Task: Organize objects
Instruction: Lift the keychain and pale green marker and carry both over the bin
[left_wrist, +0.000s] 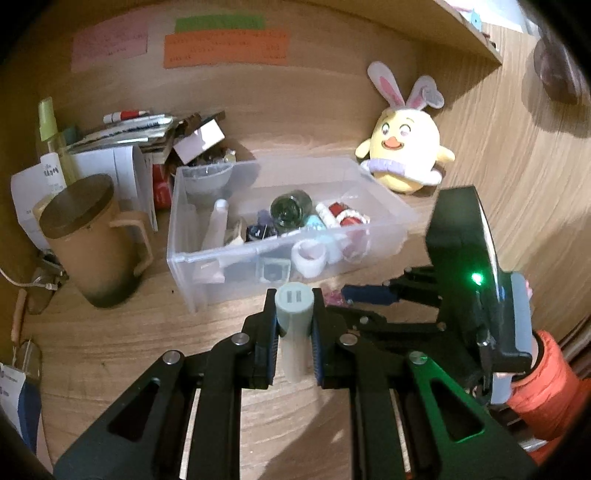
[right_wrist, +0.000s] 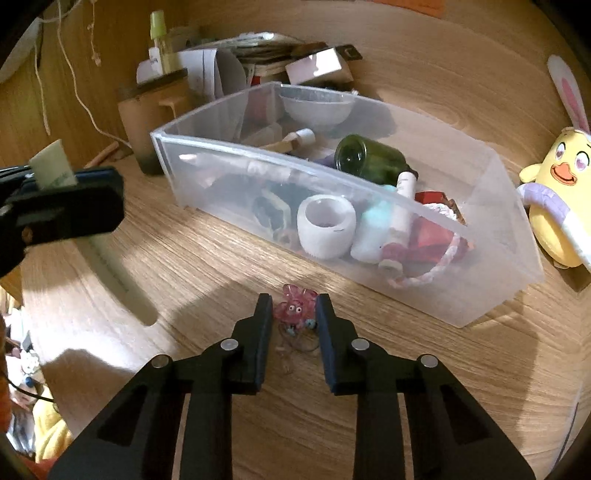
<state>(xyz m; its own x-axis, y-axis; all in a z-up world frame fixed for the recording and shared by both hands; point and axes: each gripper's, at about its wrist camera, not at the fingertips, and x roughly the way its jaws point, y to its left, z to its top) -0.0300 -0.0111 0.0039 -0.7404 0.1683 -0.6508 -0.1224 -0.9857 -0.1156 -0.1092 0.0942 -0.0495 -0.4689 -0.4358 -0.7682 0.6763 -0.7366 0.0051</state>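
My left gripper is shut on a pale grey-green tube and holds it upright above the wooden desk, in front of the clear plastic bin. The tube also shows in the right wrist view, at the far left. My right gripper stands open around a small pink charm with a thin loop that lies on the desk just before the bin's front wall. The bin holds a green bottle, a white cup, tubes and red items.
A brown lidded mug stands left of the bin. Papers, pens and a spray bottle pile up behind it. A yellow plush chick sits at the back right. A shelf edge runs above.
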